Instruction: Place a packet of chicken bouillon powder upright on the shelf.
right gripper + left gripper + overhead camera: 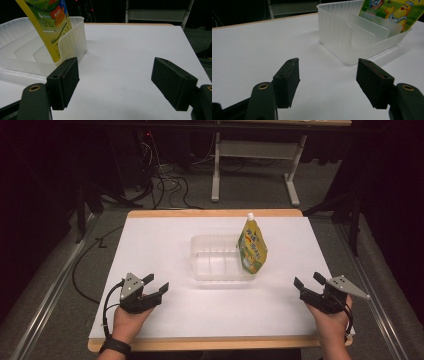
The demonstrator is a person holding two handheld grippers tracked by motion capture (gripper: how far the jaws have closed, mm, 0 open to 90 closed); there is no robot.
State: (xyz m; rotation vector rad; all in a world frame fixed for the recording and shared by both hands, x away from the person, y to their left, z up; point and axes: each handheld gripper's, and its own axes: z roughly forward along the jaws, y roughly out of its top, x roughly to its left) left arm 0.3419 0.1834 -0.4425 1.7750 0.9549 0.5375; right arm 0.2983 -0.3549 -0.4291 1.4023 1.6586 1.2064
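A yellow spouted pouch (252, 246) with a white cap stands upright in the right end of a clear plastic divided bin (210, 265) at the table's middle. The pouch (390, 11) shows at the bin's (342, 37) far side in the left gripper view. In the right gripper view the pouch (47, 25) leans inside the bin (72, 40). My left gripper (156, 283) rests at the front left, open, nothing between its jaws. My right gripper (309, 280) sits at the front right, open and empty. Both point toward the bin.
The white tabletop (165, 235) has a wooden edge. Beyond the table stand a white frame's legs (216, 170) and loose cables (165, 185) on the grey floor. Dark curtains flank both sides.
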